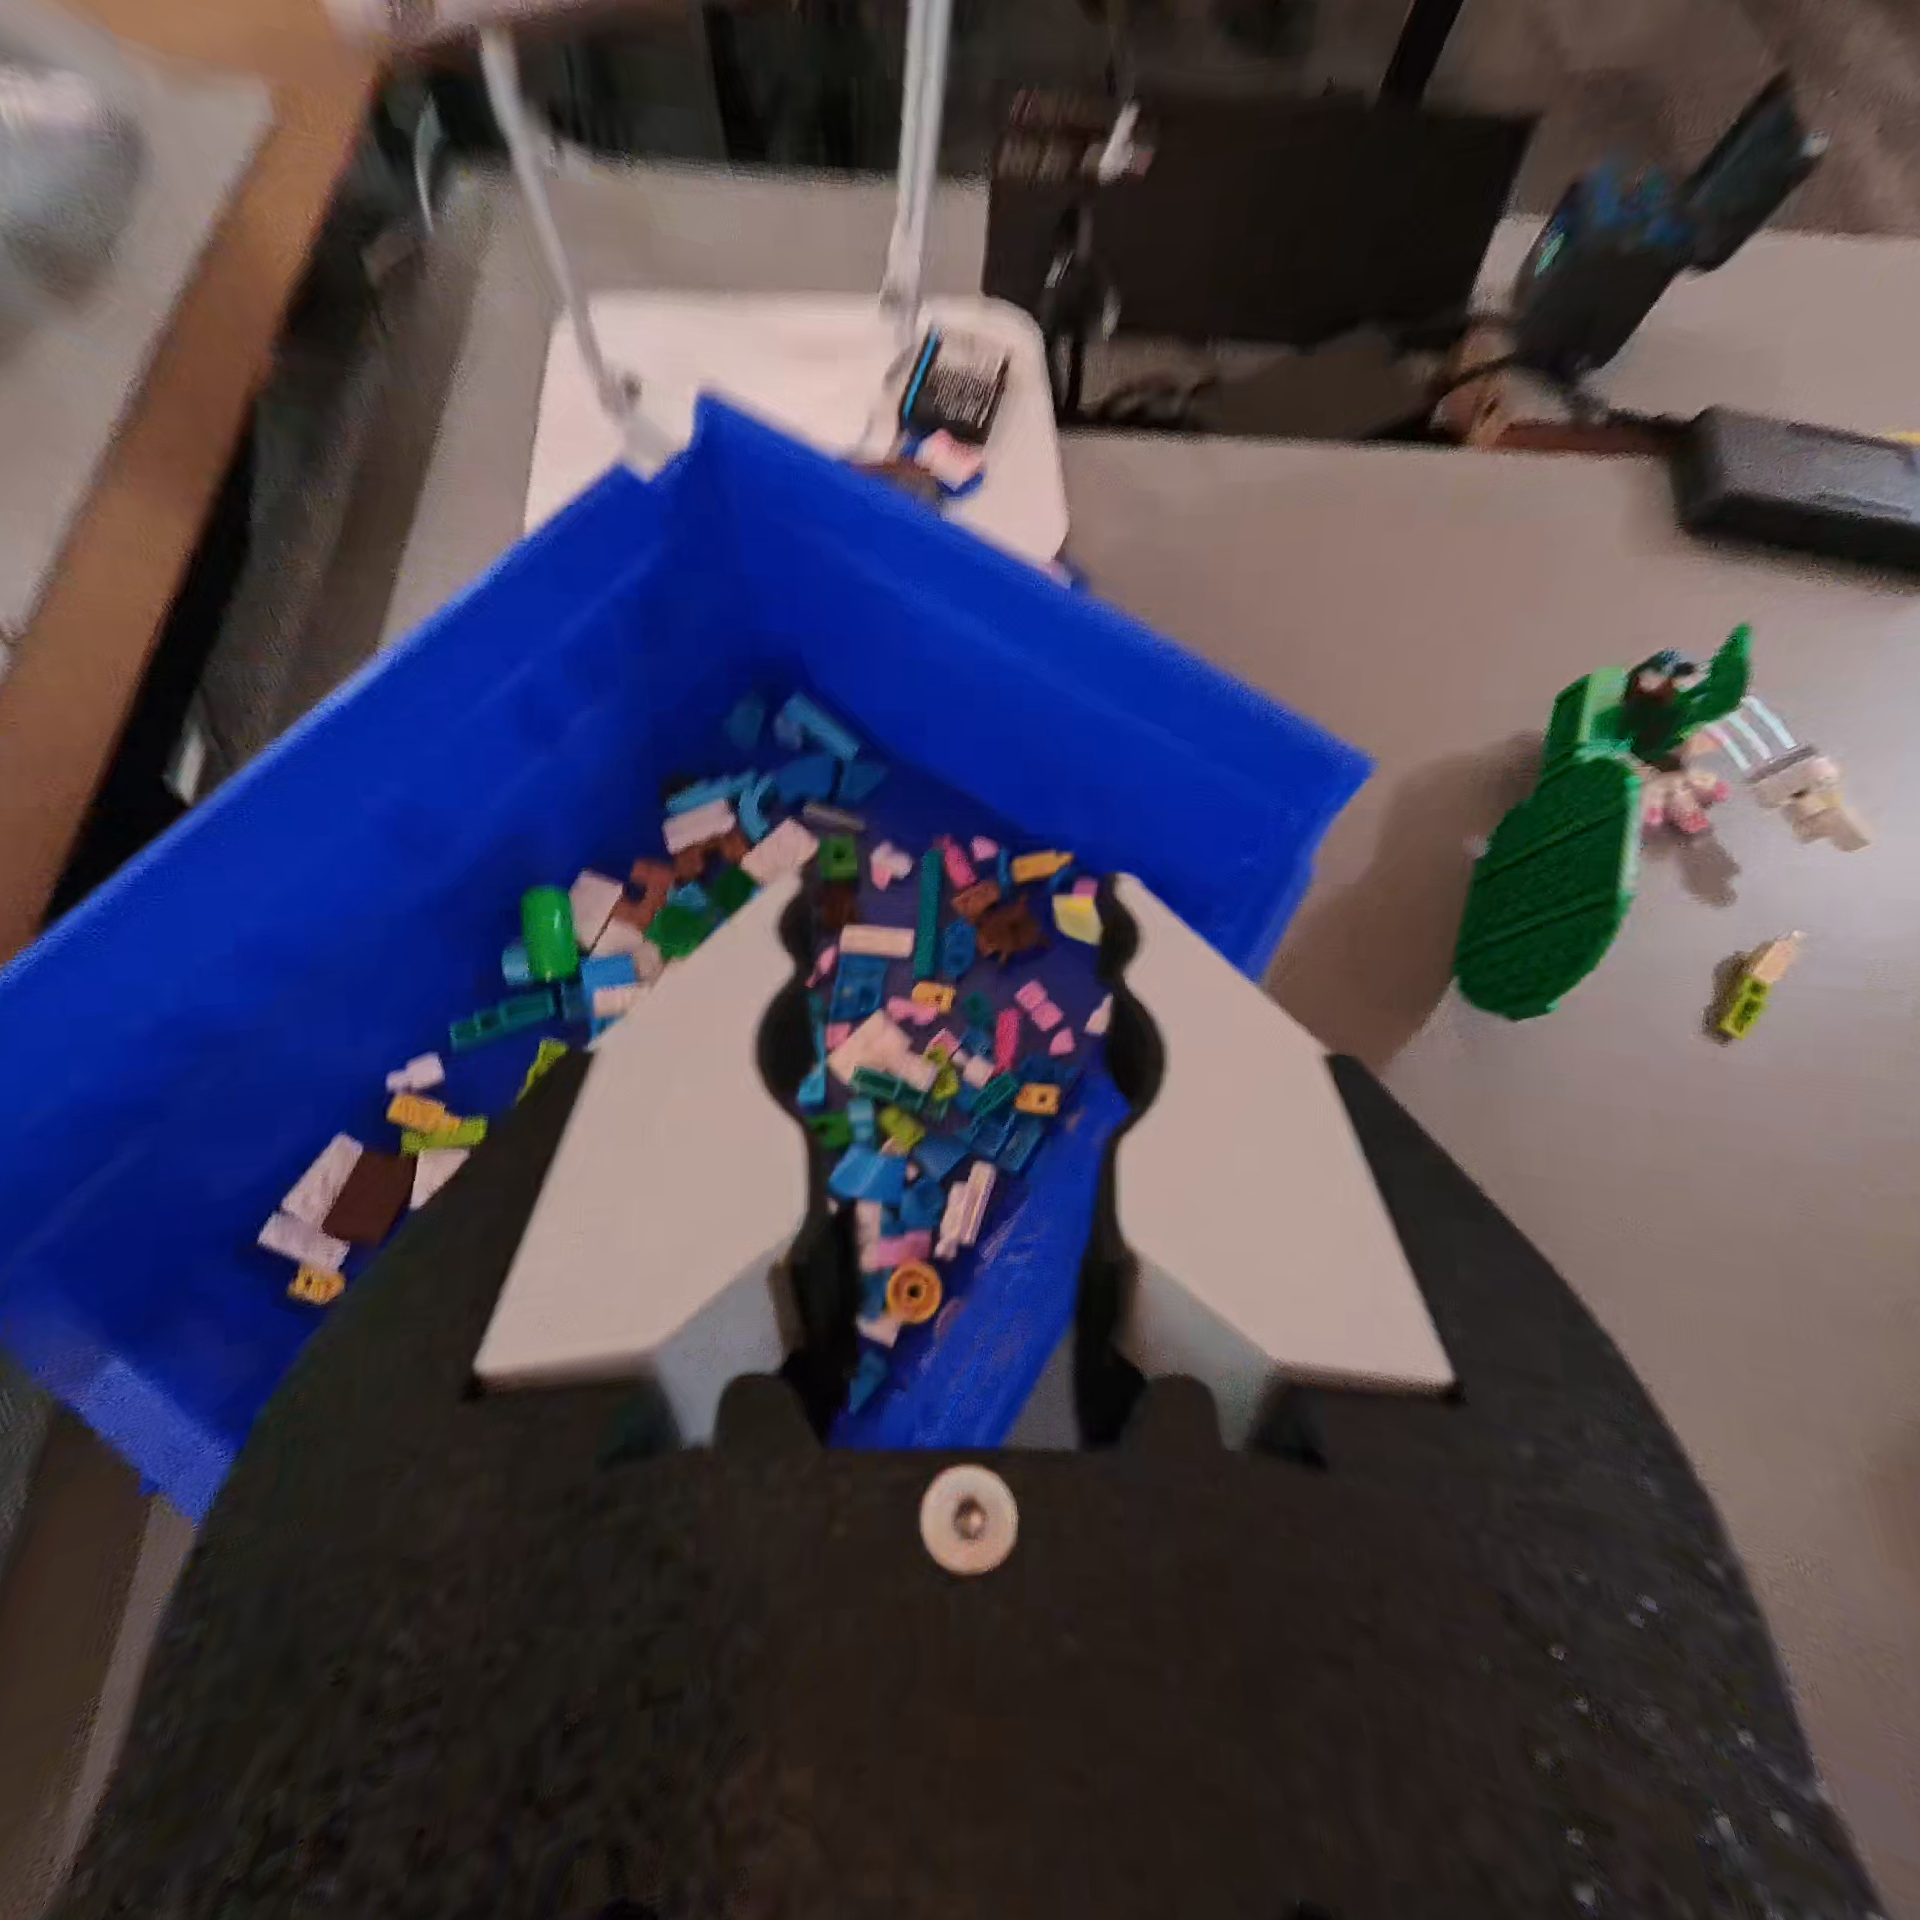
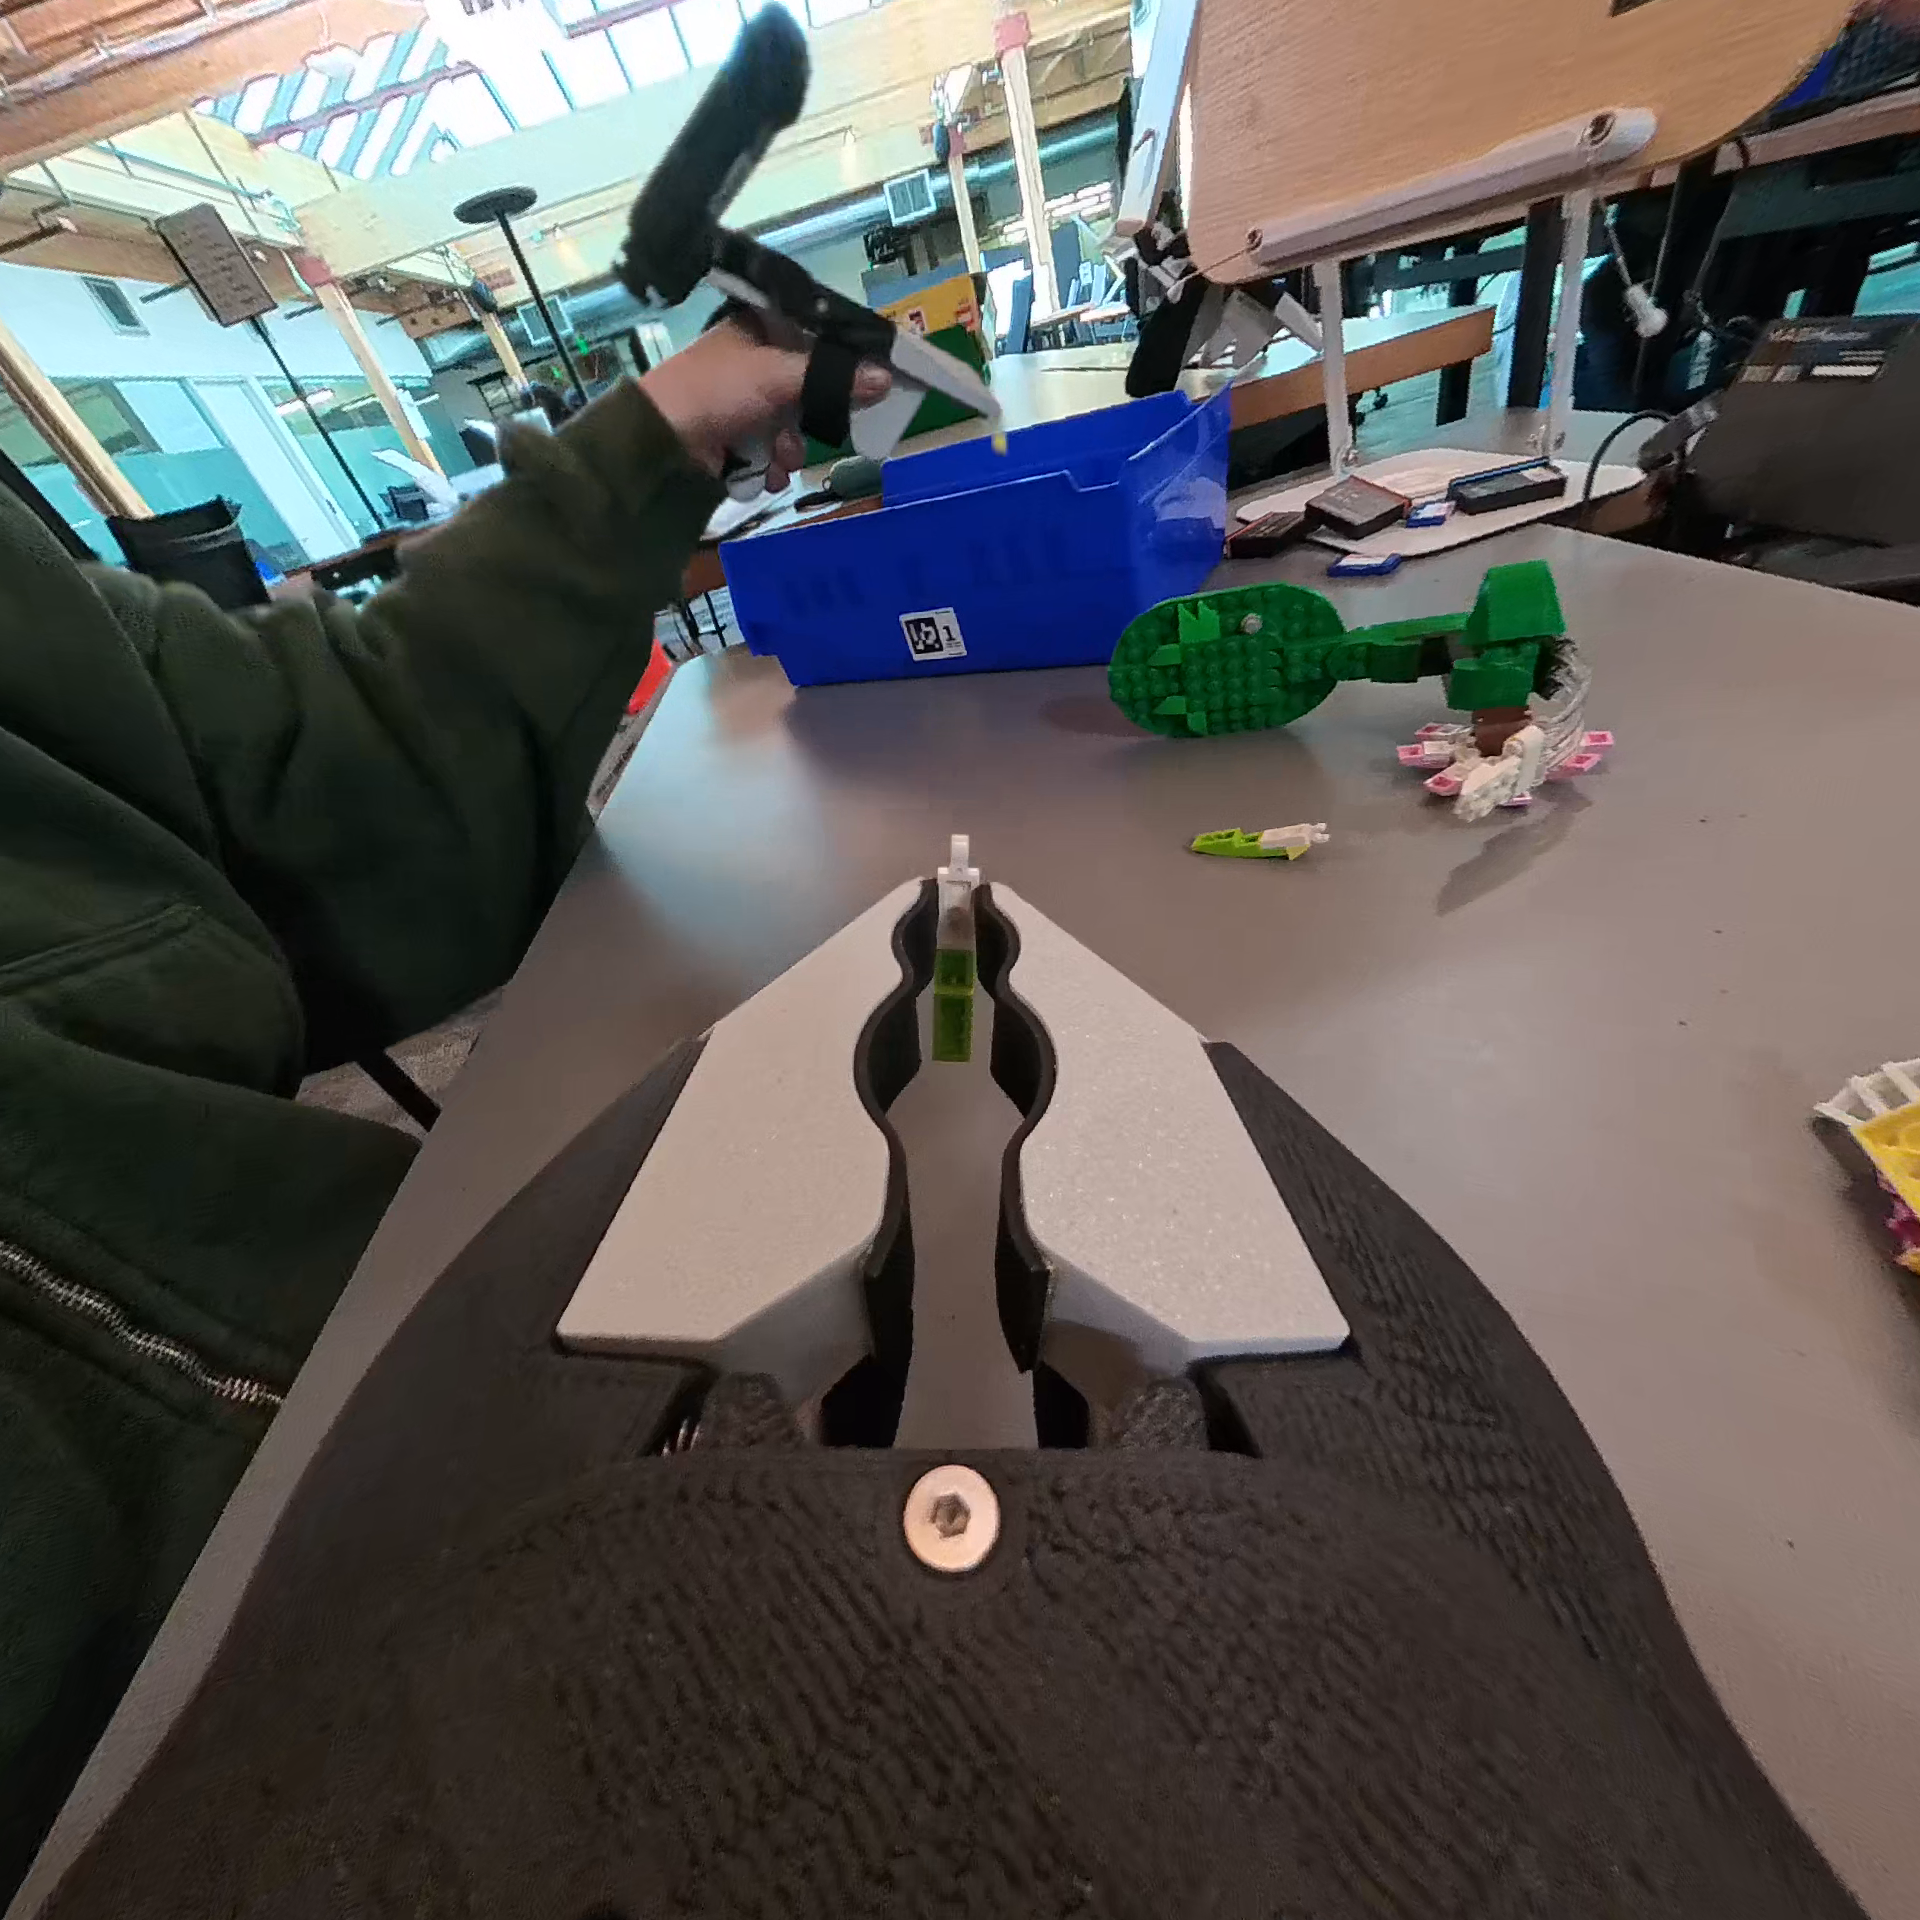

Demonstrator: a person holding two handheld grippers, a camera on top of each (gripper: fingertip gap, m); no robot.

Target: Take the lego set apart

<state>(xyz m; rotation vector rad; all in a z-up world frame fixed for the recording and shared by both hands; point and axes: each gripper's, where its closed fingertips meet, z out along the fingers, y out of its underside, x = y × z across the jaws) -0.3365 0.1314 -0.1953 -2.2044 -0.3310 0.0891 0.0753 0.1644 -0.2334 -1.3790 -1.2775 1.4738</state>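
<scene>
Nearest the right wrist camera, the right gripper (image 2: 957, 894) is closed on a small lime-and-white lego piece (image 2: 953, 977), pinched upright between its grey fingers (image 2: 790, 1122), with the white end poking past the tips. It hangs over the grey surface (image 2: 1455, 1195), close to the near left edge.

Farther along the surface, this view shows the side of a blue bin (image 2: 977, 582) with a small white sticker, standing by the left edge. Just right of the bin lies the green lego model (image 2: 1299, 665), a studded oval plate joined to a leaf-like stem, with pink and white petal parts (image 2: 1496, 764) at its right end. A loose lime-and-white piece (image 2: 1257, 840) lies apart in front of it. At the right edge of the surface, a yellow and white lego cluster (image 2: 1881, 1153) is partly cut off.

The same view shows the left gripper (image 2: 992, 426) from the side, held by a hand (image 2: 727, 405) in a dark green sleeve, above the bin's near wall. A small yellowish bit shows at its tips; whether it is held cannot be told.

The left wrist view, blurred, looks down into the bin (image 1: 935, 623), showing what the other view hides: many small loose bricks (image 1: 894, 1039) in blue, teal, pink, yellow and brown on its floor. The left gripper (image 1: 951, 883) hovers with its fingers (image 1: 665, 1143) spread wide apart.
</scene>
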